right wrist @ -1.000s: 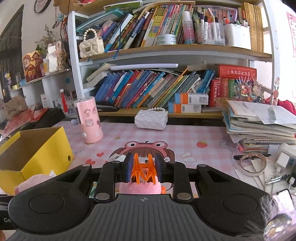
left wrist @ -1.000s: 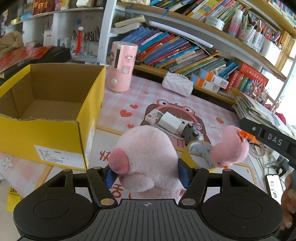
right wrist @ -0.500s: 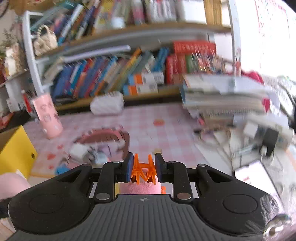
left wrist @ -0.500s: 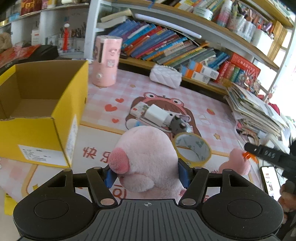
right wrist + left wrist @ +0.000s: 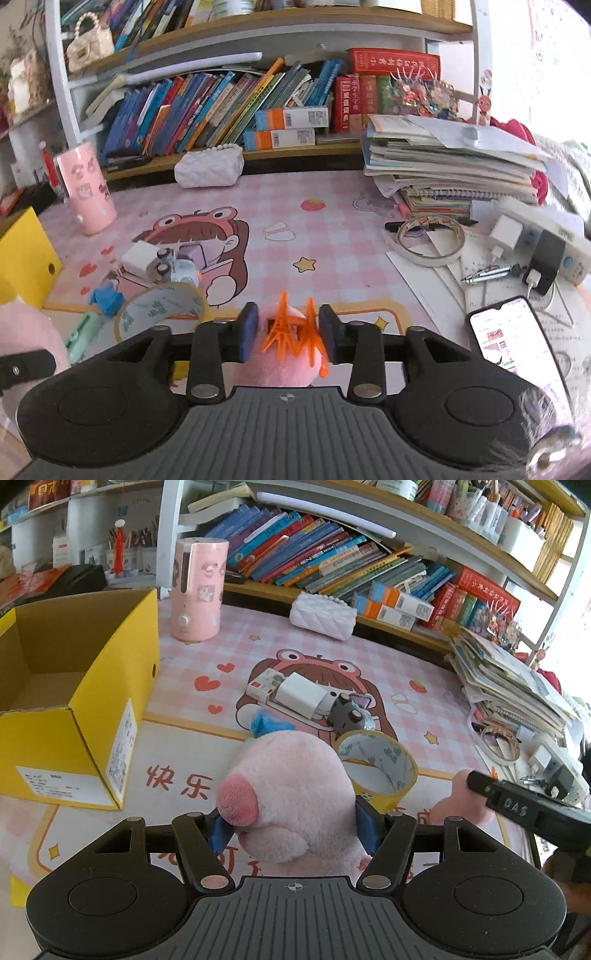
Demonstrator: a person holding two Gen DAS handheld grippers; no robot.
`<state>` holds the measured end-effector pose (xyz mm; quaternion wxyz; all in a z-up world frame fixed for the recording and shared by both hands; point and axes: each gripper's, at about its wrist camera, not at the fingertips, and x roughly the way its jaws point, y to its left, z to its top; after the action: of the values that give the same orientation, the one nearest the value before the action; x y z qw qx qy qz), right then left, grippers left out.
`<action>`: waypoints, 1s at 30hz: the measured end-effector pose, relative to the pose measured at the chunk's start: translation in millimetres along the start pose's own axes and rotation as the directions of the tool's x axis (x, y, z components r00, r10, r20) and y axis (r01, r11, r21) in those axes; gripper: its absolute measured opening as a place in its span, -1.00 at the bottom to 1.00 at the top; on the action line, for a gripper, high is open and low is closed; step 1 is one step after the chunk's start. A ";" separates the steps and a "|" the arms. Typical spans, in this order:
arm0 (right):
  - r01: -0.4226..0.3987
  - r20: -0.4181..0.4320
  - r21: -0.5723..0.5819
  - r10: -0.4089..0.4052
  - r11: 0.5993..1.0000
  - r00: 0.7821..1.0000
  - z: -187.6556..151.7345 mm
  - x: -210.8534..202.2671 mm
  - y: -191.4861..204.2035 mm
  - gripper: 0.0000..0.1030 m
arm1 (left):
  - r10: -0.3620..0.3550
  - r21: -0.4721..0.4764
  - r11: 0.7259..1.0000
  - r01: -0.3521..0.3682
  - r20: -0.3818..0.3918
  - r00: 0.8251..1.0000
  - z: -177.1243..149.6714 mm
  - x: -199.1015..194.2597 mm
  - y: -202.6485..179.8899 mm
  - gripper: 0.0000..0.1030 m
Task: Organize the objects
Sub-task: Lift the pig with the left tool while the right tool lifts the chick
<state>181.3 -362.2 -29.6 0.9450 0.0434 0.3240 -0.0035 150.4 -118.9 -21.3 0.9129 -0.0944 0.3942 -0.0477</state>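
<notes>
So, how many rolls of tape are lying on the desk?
2: the yellow tape roll beside the pink plush, and a thin white tape ring near the paper stack. Others may be hidden.

Pink plush toy (image 5: 295, 794), yellow cardboard box (image 5: 110, 709), pink-checked mat (image 5: 424, 664).

I can read little from here. On the desk mat (image 5: 177, 775), just in front of the yellow cardboard box (image 5: 92, 716), stand two large red characters, 快乐, with more red characters below them hidden behind the plush. The black finger of the right gripper (image 5: 524, 806) carries raised letters "DAS" in the left wrist view. The white label on the box's side (image 5: 120, 746) has print too small to make out (the book spines on the shelf too).
</notes>
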 end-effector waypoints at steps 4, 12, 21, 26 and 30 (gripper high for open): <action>0.037 -0.066 -0.017 -0.038 0.999 0.997 -2.5 15.7 0.1 0.04 | 0.010 -0.006 1.000 -0.010 0.000 1.000 1.3 2.1 1.7 0.25; 0.066 -0.156 -0.035 -0.071 0.997 0.985 -7.0 35.3 4.3 0.35 | 0.020 -0.008 1.000 -0.020 -0.001 1.000 2.4 2.3 4.3 0.26; 0.028 -0.192 0.037 -0.021 0.999 0.981 -15.7 33.4 2.4 -0.12 | 0.019 -0.016 1.000 -0.019 0.015 1.000 0.3 -6.4 12.8 0.26; 0.032 -0.142 0.040 -0.026 0.999 0.990 -9.2 17.0 8.7 -0.12 | 0.005 -0.017 1.000 -0.005 0.028 1.000 -2.6 -13.3 17.5 0.26; 0.025 -0.125 0.037 -0.020 0.999 0.992 -9.6 1.6 17.8 -0.12 | -0.011 -0.018 1.000 0.012 0.040 0.999 -7.2 -20.7 23.4 0.26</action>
<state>177.3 -343.6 -36.7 0.9218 0.0581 0.3829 -0.0176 131.2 -93.6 -16.3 0.9195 -0.1061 0.3756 -0.0474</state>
